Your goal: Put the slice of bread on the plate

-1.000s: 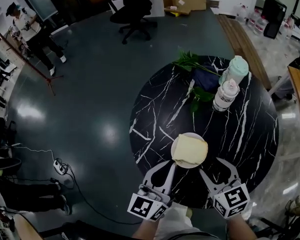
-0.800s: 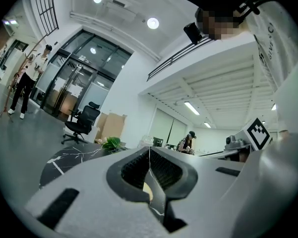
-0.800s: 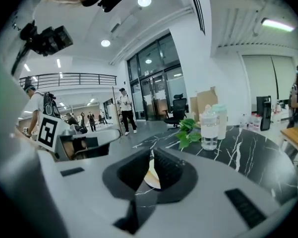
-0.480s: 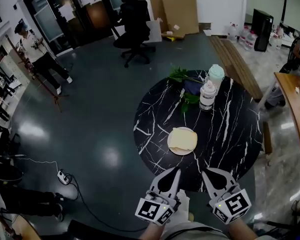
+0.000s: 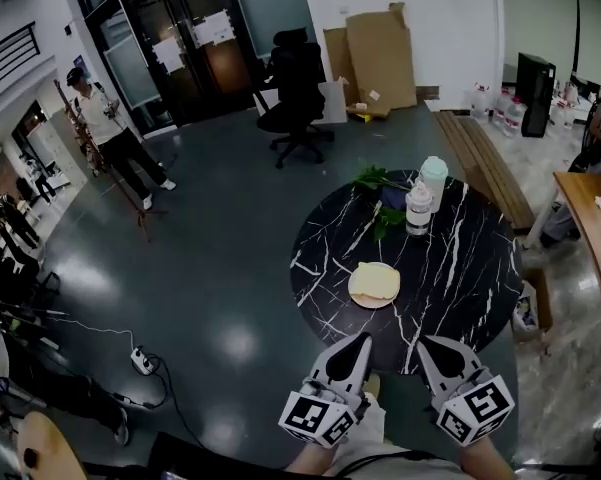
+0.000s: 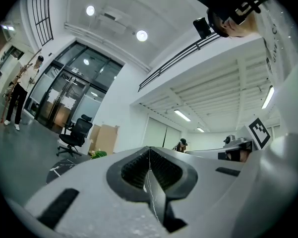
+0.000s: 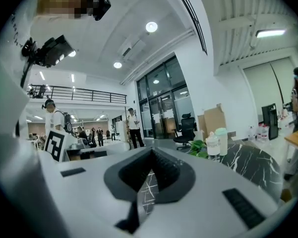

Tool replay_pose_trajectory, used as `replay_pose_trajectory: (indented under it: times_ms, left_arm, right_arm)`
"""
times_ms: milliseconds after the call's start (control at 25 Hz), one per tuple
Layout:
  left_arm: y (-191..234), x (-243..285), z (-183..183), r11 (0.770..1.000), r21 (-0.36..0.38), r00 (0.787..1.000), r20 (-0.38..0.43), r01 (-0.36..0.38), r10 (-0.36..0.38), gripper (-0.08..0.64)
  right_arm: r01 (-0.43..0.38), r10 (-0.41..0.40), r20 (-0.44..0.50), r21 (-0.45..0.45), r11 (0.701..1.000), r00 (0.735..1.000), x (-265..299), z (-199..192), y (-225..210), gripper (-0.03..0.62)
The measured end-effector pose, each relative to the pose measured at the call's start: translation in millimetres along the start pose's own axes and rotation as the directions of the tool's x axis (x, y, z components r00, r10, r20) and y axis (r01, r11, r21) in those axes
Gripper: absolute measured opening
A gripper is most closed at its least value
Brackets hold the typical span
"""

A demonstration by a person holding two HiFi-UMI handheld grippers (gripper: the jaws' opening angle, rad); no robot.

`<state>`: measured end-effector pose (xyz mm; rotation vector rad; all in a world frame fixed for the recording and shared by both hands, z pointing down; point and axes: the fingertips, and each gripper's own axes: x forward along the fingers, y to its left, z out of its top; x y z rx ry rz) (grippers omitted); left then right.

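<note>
A pale slice of bread lies flat on a small white plate near the front edge of the round black marble table. Both grippers hang in front of the table, over the floor and apart from the plate. My left gripper is shut with nothing between its jaws, which the left gripper view shows pressed together. My right gripper is shut and empty too, and its jaws meet in the right gripper view.
Two white bottles and green leaves stand at the table's far side. Beyond are an office chair, cardboard sheets and a standing person. A wooden table is at right; a power strip lies on the floor.
Both grippers have drawn back from the plate and off the table's edge, and the view has pulled away. The right gripper's jaws have come together. The bread stays on the plate.
</note>
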<state>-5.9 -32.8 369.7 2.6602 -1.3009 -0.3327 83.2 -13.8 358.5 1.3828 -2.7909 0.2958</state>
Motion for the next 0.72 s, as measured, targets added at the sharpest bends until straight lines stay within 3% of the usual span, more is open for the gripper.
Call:
replay_pose_trajectory:
  times_ms: [720]
  left_arm:
    - [-23.6, -16.5, 13.4, 1.000, 0.014, 1.000, 0.016, -0.015, 0.015, 0.012]
  right_arm:
    - [-0.070, 0.070, 0.001, 0.006, 0.998, 0.998, -22.1, 8.9, 27.3, 0.011]
